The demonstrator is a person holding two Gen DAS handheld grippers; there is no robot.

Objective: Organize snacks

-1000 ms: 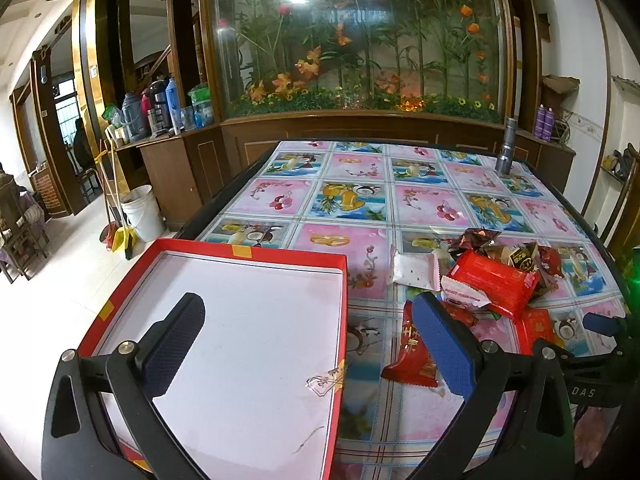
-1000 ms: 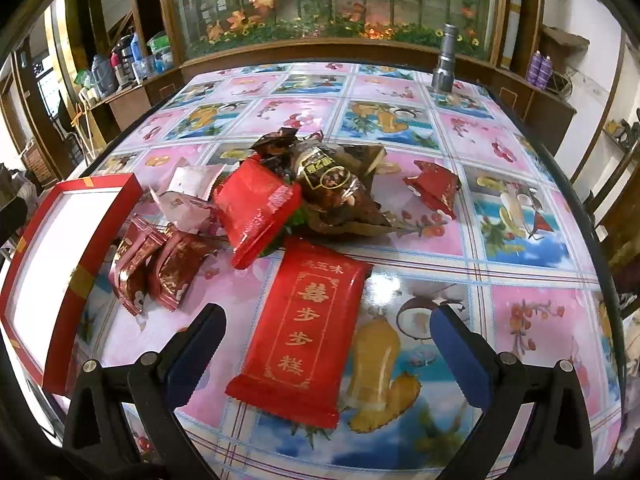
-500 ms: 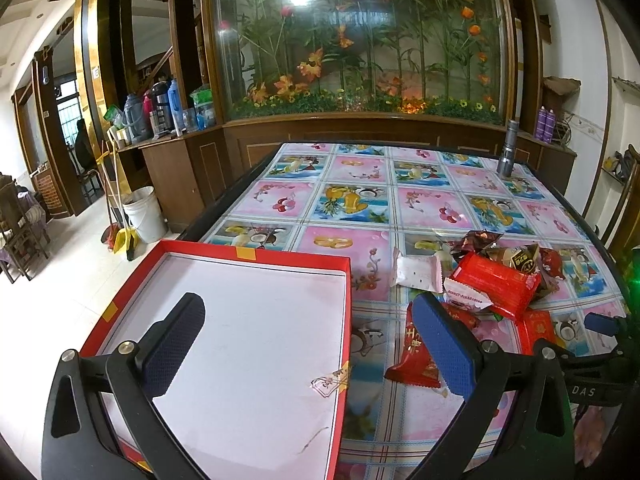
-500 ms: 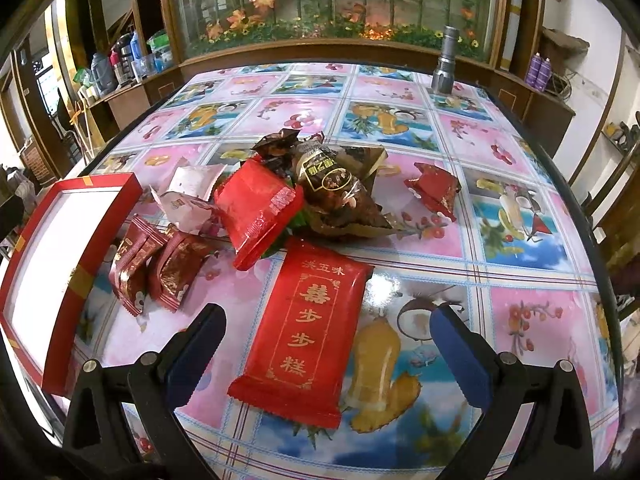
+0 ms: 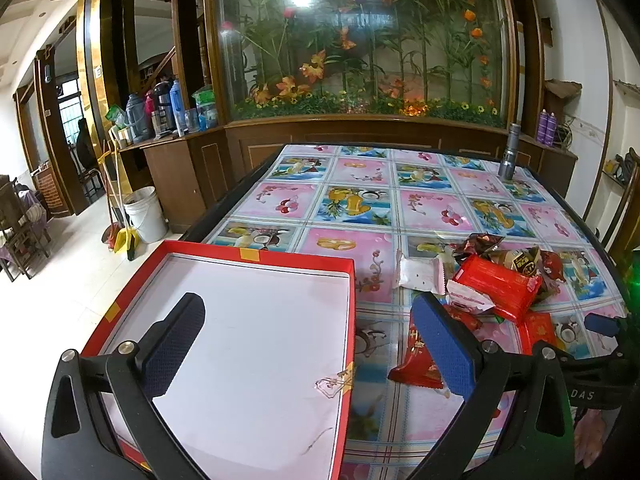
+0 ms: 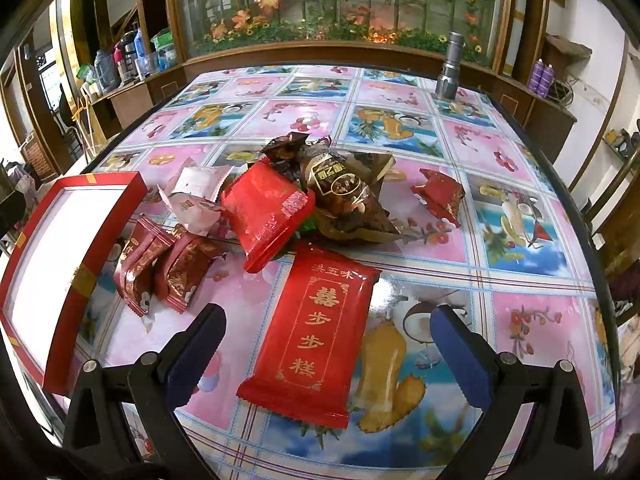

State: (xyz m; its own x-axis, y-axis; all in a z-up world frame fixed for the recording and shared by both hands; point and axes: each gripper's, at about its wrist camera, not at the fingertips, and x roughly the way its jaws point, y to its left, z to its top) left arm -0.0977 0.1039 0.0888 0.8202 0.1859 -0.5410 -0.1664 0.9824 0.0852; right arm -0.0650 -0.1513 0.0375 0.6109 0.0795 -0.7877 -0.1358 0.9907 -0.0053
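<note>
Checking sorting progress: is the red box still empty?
Empty. The red box shows only its bare white floor; the snack packets all lie outside on the table.

Both views were bright, evenly lit, colours saturated. Ceiling lamp reflected as white spots in glass panel point(image 5: 360, 40) behind desk point(image 5: 360, 204). Daylight blew out floor point(image 5: 60, 280) at left in left wrist view. Glossy tablecloth point(image 6: 400, 120) showed white glare patch beside long red packet point(image 6: 312, 332); its wrapper shone too. Shadows soft, short. Strong fisheye bending at edges, black vignette in corners. Focus sharp centrally, slightly soft toward rim
</note>
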